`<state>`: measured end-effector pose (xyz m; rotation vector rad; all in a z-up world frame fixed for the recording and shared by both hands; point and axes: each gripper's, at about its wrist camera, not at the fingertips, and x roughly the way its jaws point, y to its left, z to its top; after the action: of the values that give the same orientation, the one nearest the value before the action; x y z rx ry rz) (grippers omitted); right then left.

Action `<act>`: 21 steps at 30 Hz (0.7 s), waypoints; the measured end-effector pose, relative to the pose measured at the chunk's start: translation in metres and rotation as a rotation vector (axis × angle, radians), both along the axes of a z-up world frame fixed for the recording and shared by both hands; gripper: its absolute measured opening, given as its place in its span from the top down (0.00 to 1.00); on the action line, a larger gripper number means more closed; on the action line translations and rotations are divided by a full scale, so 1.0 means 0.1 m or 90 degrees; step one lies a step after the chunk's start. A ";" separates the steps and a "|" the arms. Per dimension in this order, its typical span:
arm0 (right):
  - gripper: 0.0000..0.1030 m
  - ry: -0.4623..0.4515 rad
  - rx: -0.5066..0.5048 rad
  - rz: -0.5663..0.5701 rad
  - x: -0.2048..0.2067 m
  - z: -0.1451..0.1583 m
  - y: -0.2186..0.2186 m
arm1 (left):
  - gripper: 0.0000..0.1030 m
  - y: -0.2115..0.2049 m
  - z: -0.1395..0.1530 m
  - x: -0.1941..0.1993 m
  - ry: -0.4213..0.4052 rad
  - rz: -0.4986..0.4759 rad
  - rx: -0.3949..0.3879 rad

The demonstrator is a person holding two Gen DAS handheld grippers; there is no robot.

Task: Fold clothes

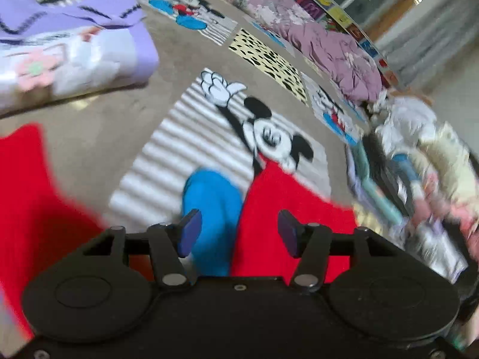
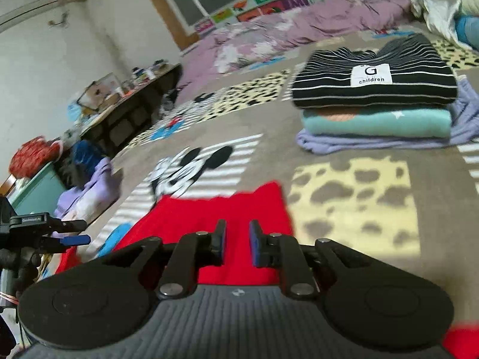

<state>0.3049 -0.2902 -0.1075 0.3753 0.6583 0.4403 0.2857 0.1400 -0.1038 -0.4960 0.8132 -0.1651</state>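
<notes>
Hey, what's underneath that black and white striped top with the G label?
The striped top sits on a folded teal garment, with a lavender piece at the bottom, all on the cartoon-print blanket. Whether anything else lies inside the stack is hidden.

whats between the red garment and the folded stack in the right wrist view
Nothing is lying there. In the right wrist view only bare blanket, its yellow spotted patch, separates the red garment from the folded stack.
</notes>
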 end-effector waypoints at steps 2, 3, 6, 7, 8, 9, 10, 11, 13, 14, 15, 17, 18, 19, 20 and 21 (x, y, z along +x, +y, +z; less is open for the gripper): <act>0.79 -0.019 -0.013 0.006 -0.32 0.02 0.08 | 0.46 -0.19 0.01 -0.34 -0.018 -0.011 0.056; 0.79 -0.030 -0.020 0.011 -0.48 0.02 0.12 | 0.46 -0.28 0.01 -0.51 -0.030 -0.015 0.086; 0.79 -0.058 -0.047 0.030 -0.93 0.01 0.28 | 0.46 -0.59 -0.04 -0.93 -0.051 -0.029 0.182; 0.79 -0.066 -0.058 0.038 -1.08 0.00 0.35 | 0.46 -0.70 -0.06 -1.06 -0.058 -0.033 0.220; 0.79 -0.074 -0.068 0.046 -1.23 -0.01 0.43 | 0.46 -0.77 -0.09 -1.16 -0.068 -0.038 0.252; 0.79 -0.082 -0.079 0.054 -1.37 -0.02 0.50 | 0.46 -0.84 -0.13 -1.25 -0.078 -0.043 0.283; 0.79 -0.089 -0.090 0.061 -1.52 -0.03 0.57 | 0.46 -0.92 -0.16 -1.34 -0.089 -0.047 0.314; 0.79 -0.096 -0.100 0.069 -1.65 -0.05 0.64 | 0.46 -0.99 -0.19 -1.43 -0.099 -0.052 0.345; 0.79 -0.114 -0.126 0.086 -1.86 -0.10 0.79 | 0.46 -1.09 -0.25 -1.57 -0.116 -0.057 0.363; 0.78 -0.125 -0.138 0.094 -1.96 -0.12 0.85 | 0.46 -1.11 -0.29 -1.63 -0.117 -0.055 0.368; 0.78 -0.136 -0.149 0.101 -2.06 -0.13 0.91 | 0.46 -1.14 -0.33 -1.69 -0.115 -0.059 0.371; 0.77 -0.154 -0.176 0.114 -2.21 -0.18 1.02 | 0.39 -1.20 -0.43 -1.79 -0.108 -0.070 0.384; 0.77 -0.157 -0.192 0.121 -2.28 -0.21 1.07 | 0.38 -1.21 -0.52 -1.83 -0.111 -0.074 0.396; 0.75 -0.145 -0.218 0.130 -2.32 -0.29 1.12 | 0.37 -1.22 -0.61 -1.87 -0.116 -0.078 0.408; 0.74 -0.126 -0.249 0.139 -2.34 -0.39 1.18 | 0.37 -1.24 -0.59 -1.92 -0.127 -0.075 0.417; 0.74 -0.134 -0.267 0.137 -2.41 -0.44 1.20 | 0.36 -1.26 -0.55 -1.97 -0.139 -0.073 0.425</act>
<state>0.0642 -0.1699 -0.1513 -0.1390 0.5700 0.5237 0.0890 0.0142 -0.1588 0.1960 0.6332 -0.0440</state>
